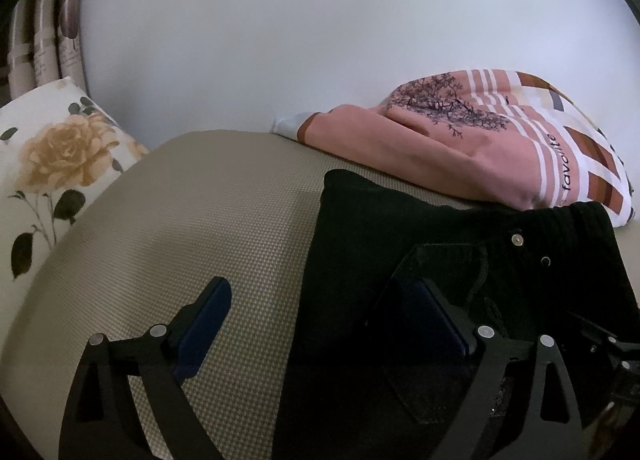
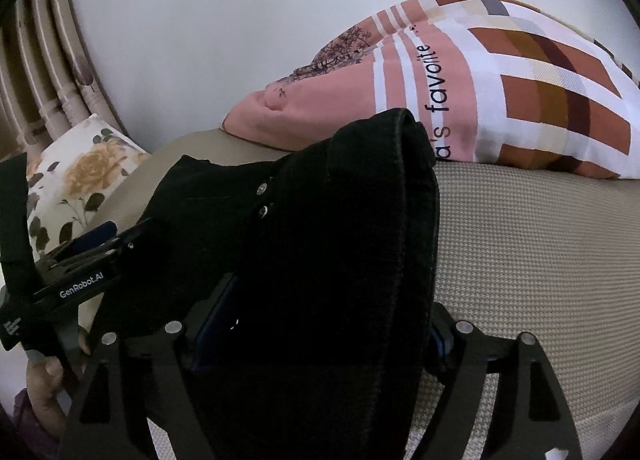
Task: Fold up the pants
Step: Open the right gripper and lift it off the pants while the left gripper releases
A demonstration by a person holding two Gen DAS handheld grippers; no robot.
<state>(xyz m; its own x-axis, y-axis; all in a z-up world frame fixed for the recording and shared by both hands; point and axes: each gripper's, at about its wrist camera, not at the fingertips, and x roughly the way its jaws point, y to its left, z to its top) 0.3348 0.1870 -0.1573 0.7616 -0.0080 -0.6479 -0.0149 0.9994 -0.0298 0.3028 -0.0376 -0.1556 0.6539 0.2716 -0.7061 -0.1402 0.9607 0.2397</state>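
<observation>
- Black pants [image 1: 420, 244] lie on the mattress [image 1: 180, 219] near its pillow-side edge.
- Right gripper [image 2: 316, 344] clamps a raised fold; left gripper [image 1: 320, 324] gapes.
- Likely mid-fold; next, lay that flap flat.

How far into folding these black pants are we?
Early. No finished fold shows: the black pants lie on the beige mattress, rivets up. In hand: the right gripper lifts a bunch of pants fabric; the left gripper is open, straddling the pants' edge. Left: laying that fabric over and flattening.
</observation>
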